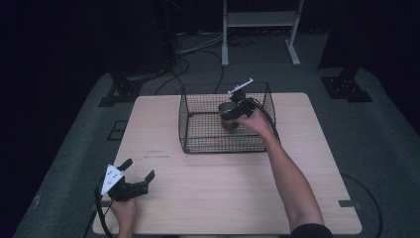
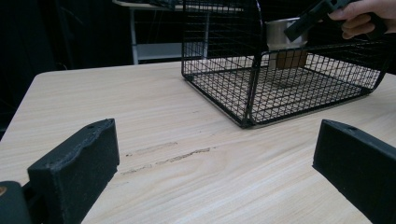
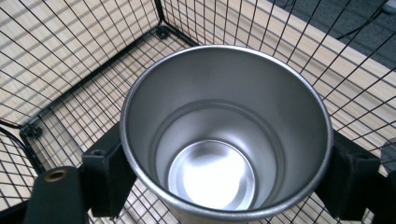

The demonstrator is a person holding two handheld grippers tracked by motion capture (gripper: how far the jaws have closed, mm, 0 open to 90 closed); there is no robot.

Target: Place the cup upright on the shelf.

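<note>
A steel cup (image 3: 224,140) sits closest to the lens in the right gripper view, seen from above, its bright bottom and stepped inner wall in plain sight. The right claw (image 3: 223,179) pinches it, one black jaw pressed against each side of the cup's outer wall. Beneath and around the cup runs the black grid of a wire basket (image 3: 93,70), with pale wood showing through the mesh.

From the high view, the right claw (image 1: 233,113) holds the cup (image 1: 227,110) inside the wire basket (image 1: 198,144), toward its back right part, the person's right hand (image 1: 256,120) reaching in over the basket's right side. Whether the cup's base rests on the basket floor cannot be told. The basket stands on the far middle of the light wooden desk (image 1: 223,198).

The left claw (image 1: 138,168) rests low over the desk's near left corner, its jaws spread wide with nothing between them, well apart from the basket. In the left gripper view its two black jaws frame bare desk (image 2: 154,116), with the basket (image 2: 247,93) and the held cup (image 2: 280,35) farther off.
</note>
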